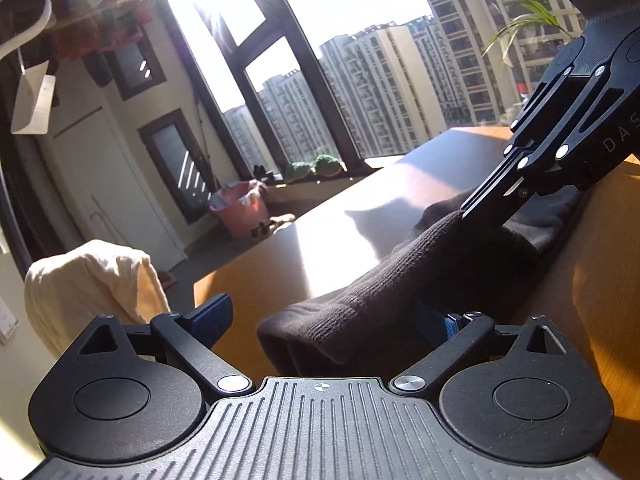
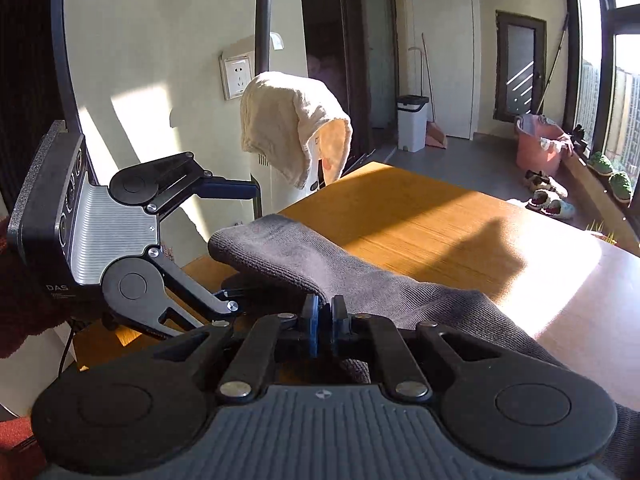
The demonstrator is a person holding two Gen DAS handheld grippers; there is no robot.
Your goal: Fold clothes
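- One pink plastic bucket (image 2: 538,146) sits on the floor by the window, with crumpled cloth and a light liner poking out of its top; what else is inside, I cannot tell.
- One white lidded bin (image 2: 412,122) stands by the far door, lid down, contents hidden.
- Two round green potted plants (image 1: 314,167) sit on the window ledge, side by side, and a pair of slippers (image 2: 547,196) lies on the floor below.
- One cream towel (image 2: 292,124) hangs draped over a white appliance beyond the table corner.
- One dark grey ribbed knit garment (image 2: 304,258) lies across the wooden table (image 2: 420,216), a raised fold of it running from one gripper to the other.
- Right gripper (image 2: 324,312): its blue pads are pressed together, pinching the near edge of the garment and lifting it off the tabletop.
- Left gripper (image 1: 332,318): jaws spread wide, the rolled end of the garment sits between them, against the right-hand finger, the left pad clear of it.
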